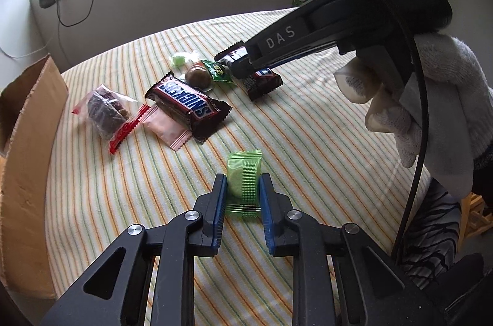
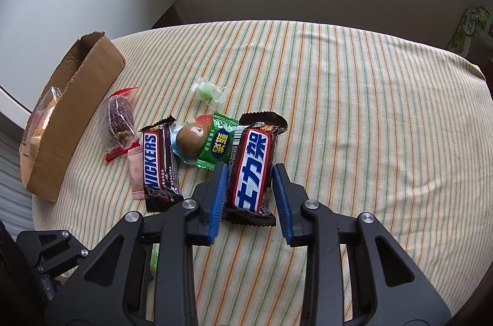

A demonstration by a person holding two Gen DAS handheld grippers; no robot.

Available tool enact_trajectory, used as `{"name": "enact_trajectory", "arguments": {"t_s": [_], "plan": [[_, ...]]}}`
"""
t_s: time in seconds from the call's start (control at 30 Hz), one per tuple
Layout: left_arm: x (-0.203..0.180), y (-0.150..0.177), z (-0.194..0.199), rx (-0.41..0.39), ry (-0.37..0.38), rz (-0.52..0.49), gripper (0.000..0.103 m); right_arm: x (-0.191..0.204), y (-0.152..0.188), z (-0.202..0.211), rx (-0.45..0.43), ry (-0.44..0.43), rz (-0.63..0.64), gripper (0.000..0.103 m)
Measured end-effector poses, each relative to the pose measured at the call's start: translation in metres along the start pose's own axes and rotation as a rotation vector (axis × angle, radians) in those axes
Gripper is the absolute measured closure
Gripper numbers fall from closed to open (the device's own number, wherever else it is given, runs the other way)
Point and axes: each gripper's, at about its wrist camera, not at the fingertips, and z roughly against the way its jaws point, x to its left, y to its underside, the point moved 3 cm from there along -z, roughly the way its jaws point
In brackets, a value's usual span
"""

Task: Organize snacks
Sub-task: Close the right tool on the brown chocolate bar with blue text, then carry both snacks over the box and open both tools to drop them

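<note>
My left gripper (image 1: 243, 187) is shut on a small green wrapped snack (image 1: 243, 183), its blue pads pressing both sides, low over the striped tablecloth (image 1: 308, 126). My right gripper (image 2: 249, 172) straddles a Snickers bar with Chinese lettering (image 2: 254, 169); its left pad touches the wrapper and the right pad stands a little off it, with the bar lying on the cloth. The same gripper shows from outside in the left wrist view (image 1: 243, 70). A second Snickers bar (image 1: 188, 104) (image 2: 158, 166) lies to the left.
A cardboard box (image 2: 77, 110) (image 1: 27, 156) stands at the left edge with a bagged snack inside. On the cloth lie a brown cake in clear wrap (image 2: 118, 116), a pink packet (image 1: 168, 127), a green-wrapped egg snack (image 2: 200, 144) and a pale green candy (image 2: 206, 89).
</note>
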Motion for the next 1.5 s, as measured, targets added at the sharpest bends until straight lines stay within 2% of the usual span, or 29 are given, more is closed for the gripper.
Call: {"name": "enact_trajectory", "arguments": {"t_s": [0.17, 0.33, 0.47, 0.67, 0.9, 1.13, 1.5], "plan": [[0.005, 0.001, 0.006, -0.033, 0.02, 0.072, 0.083, -0.007, 0.009, 0.007, -0.014, -0.006, -0.02, 0.072], [0.007, 0.003, 0.019, -0.072, 0.017, 0.1, 0.083, -0.012, 0.014, 0.018, -0.048, -0.001, -0.036, 0.072], [0.035, 0.003, 0.025, -0.095, 0.013, 0.12, 0.083, -0.012, 0.015, 0.026, -0.067, -0.007, -0.052, 0.072], [0.047, 0.0, 0.047, -0.144, -0.012, 0.144, 0.083, 0.0, 0.015, 0.047, -0.108, -0.023, -0.032, 0.072], [0.077, -0.001, 0.08, -0.214, -0.064, 0.184, 0.083, 0.032, 0.005, 0.071, -0.16, -0.056, 0.018, 0.072], [0.102, 0.0, 0.093, -0.264, -0.132, 0.227, 0.083, 0.07, -0.005, 0.082, -0.183, -0.085, 0.072, 0.072], [0.146, 0.013, 0.125, -0.304, -0.209, 0.267, 0.083, 0.136, -0.026, 0.068, -0.179, -0.131, 0.154, 0.072]]}}
